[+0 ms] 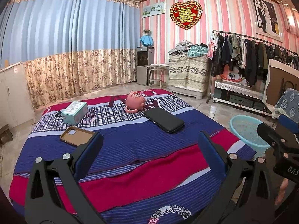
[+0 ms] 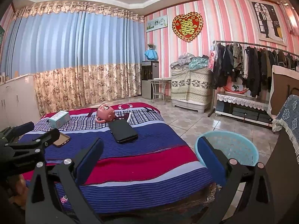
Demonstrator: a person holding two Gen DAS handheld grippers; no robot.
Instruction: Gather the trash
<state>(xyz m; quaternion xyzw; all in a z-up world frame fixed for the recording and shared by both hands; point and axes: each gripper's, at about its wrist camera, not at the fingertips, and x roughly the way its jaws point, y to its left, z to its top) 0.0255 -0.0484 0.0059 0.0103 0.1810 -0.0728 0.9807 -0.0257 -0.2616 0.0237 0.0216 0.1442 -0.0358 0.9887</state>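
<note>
On the bed (image 1: 130, 149), a box (image 1: 74, 112) is set far left with a phone case (image 1: 76, 136) in front of it, a mask (image 1: 135, 100) lies at the far middle with a phone (image 1: 164, 120) just before it, and 1 basket (image 1: 246, 130) is placed on the floor to the bed's right.

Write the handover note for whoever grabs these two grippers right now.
Left gripper: open, empty, above the bed.
Right gripper: open, empty, near the bed's right edge.
On the bed: teal box, brown phone case, black case, pink round toy.
Light blue basket: on the floor right of the bed; looks empty.
Done: nothing collected.
Left: pick the trash, probably the box, and drop it in the basket.
</note>
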